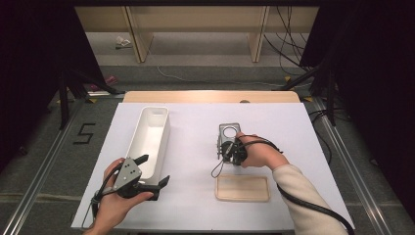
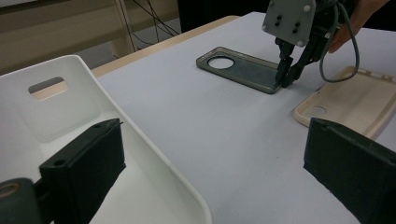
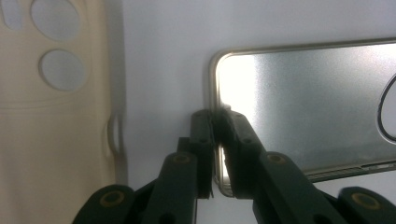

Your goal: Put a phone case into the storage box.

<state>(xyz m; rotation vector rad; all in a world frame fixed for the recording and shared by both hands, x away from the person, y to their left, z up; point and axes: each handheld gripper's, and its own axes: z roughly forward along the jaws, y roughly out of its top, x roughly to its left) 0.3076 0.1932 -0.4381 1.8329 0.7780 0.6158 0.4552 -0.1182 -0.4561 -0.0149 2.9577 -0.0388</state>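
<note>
A grey see-through phone case [image 1: 229, 131] [image 2: 243, 70] [image 3: 317, 102] lies flat near the middle of the white table sheet. My right gripper [image 1: 223, 147] [image 2: 284, 82] [image 3: 215, 115] points down at the case's short end nearest me. Its jaws are shut on the case's raised rim, one pad inside and one outside. A beige phone case [image 1: 242, 188] [image 2: 355, 102] [image 3: 56, 116] lies flat just nearer to me than the grey one. My left gripper [image 1: 154, 170] [image 2: 215, 140] is held at the near left, open wide with nothing between its jaws.
A long white bin [image 1: 165, 139] [image 2: 140, 140] stands left of centre, right beside the left gripper; one jaw hangs over its near end. The white sheet [image 1: 195, 122] covers a wooden table. Dark stands and cables lie on the floor around it.
</note>
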